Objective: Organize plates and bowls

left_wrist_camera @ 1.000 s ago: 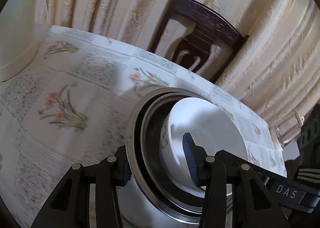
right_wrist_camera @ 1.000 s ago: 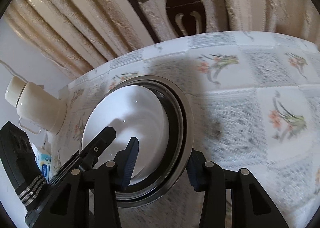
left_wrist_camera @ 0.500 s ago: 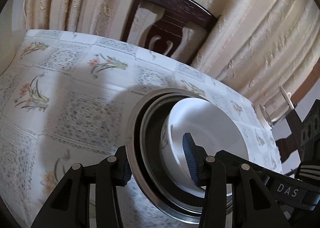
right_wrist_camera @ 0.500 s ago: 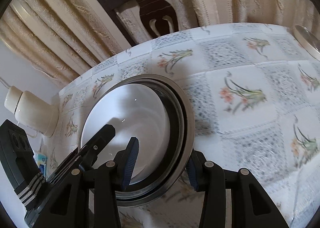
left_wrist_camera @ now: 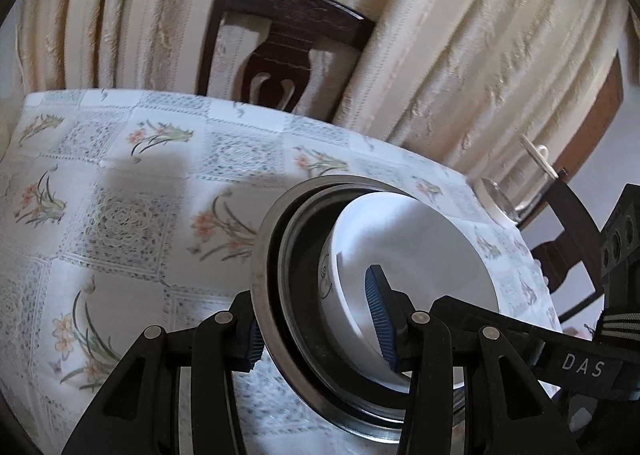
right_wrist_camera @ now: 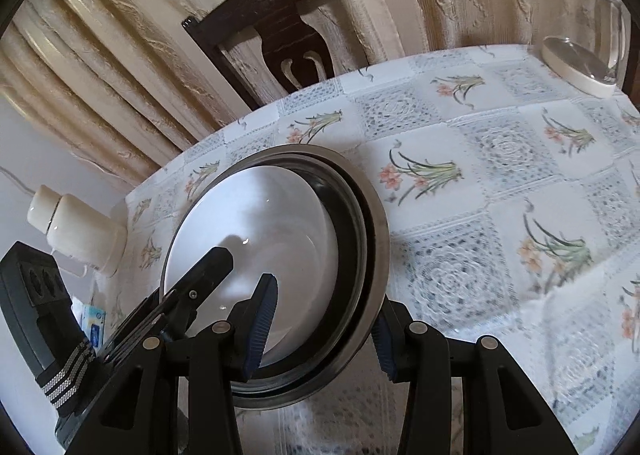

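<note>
- Thermos flask point(right_wrist_camera: 76, 231) shows only in the right wrist view; both views show the glass jug point(left_wrist_camera: 516, 191).
- Since a second ago, the flowered surface point(left_wrist_camera: 120, 215) has slid sideways beneath the load.
- Left tool point(left_wrist_camera: 320, 319) and right tool point(right_wrist_camera: 320, 319) each clamp the steel bowls' point(left_wrist_camera: 268, 279) rim, white bowl point(right_wrist_camera: 256, 239) nested inside, held tilted above the surface.

One white bowl point(left_wrist_camera: 416, 251), two nested steel bowls point(left_wrist_camera: 266, 255), one chair point(left_wrist_camera: 280, 51), one flask point(right_wrist_camera: 76, 235), two grippers point(left_wrist_camera: 320, 335).
</note>
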Demonstrator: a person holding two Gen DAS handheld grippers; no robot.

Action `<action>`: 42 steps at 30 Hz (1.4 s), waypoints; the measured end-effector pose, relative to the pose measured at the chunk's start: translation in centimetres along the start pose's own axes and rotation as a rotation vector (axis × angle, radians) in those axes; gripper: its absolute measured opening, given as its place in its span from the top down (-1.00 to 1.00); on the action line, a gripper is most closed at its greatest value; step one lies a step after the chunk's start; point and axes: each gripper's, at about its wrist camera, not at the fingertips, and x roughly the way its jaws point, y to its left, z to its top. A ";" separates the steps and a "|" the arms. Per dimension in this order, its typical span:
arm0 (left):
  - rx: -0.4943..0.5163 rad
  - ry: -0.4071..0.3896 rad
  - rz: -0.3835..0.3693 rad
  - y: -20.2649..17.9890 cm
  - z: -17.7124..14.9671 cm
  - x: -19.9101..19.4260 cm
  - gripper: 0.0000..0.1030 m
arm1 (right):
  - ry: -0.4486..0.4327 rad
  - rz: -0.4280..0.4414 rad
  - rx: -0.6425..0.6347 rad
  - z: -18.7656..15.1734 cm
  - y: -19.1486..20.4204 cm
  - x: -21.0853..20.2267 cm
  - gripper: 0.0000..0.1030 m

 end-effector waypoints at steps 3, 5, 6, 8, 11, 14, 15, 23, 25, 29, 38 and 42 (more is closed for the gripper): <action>0.009 -0.016 -0.007 -0.8 -0.4 -1.1 0.11 | -0.013 0.006 -0.011 -0.6 0.0 -1.1 0.08; 0.012 -0.025 -0.006 -1.4 -0.7 -1.9 0.11 | -0.018 0.011 -0.011 -1.0 -0.3 -1.7 0.08; 0.012 -0.027 -0.005 -1.6 -0.9 -2.2 0.11 | -0.020 0.018 -0.009 -1.2 -0.4 -2.0 0.08; 0.020 -0.028 0.001 -2.1 -1.2 -2.8 0.11 | -0.024 0.030 -0.009 -1.6 -0.6 -2.5 0.08; 0.037 -0.031 0.012 -2.9 -1.6 -3.7 0.11 | -0.031 0.051 -0.011 -2.3 -0.9 -3.5 0.08; 0.050 -0.035 0.022 -3.8 -2.2 -4.8 0.11 | -0.039 0.063 -0.016 -3.1 -1.5 -4.6 0.08; 0.055 -0.037 0.024 -4.1 -2.5 -5.2 0.11 | -0.042 0.064 -0.018 -3.3 -1.6 -5.0 0.08; 0.069 -0.028 0.000 -7.3 -5.1 -7.4 0.11 | -0.088 0.075 -0.037 -5.7 -4.1 -9.2 0.08; 0.077 -0.031 -0.005 -8.4 -5.9 -8.0 0.11 | -0.102 0.077 -0.045 -6.4 -4.7 -10.2 0.08; 0.096 -0.041 -0.007 -10.3 -7.5 -8.9 0.11 | -0.116 0.082 -0.052 -7.9 -6.1 -11.6 0.08; 0.098 -0.021 -0.020 -12.8 -11.7 -10.6 0.11 | -0.119 0.100 -0.066 -11.5 -8.7 -14.0 0.08; 0.100 -0.015 -0.022 -13.5 -13.4 -11.1 0.11 | -0.103 0.100 -0.065 -13.0 -9.7 -14.6 0.08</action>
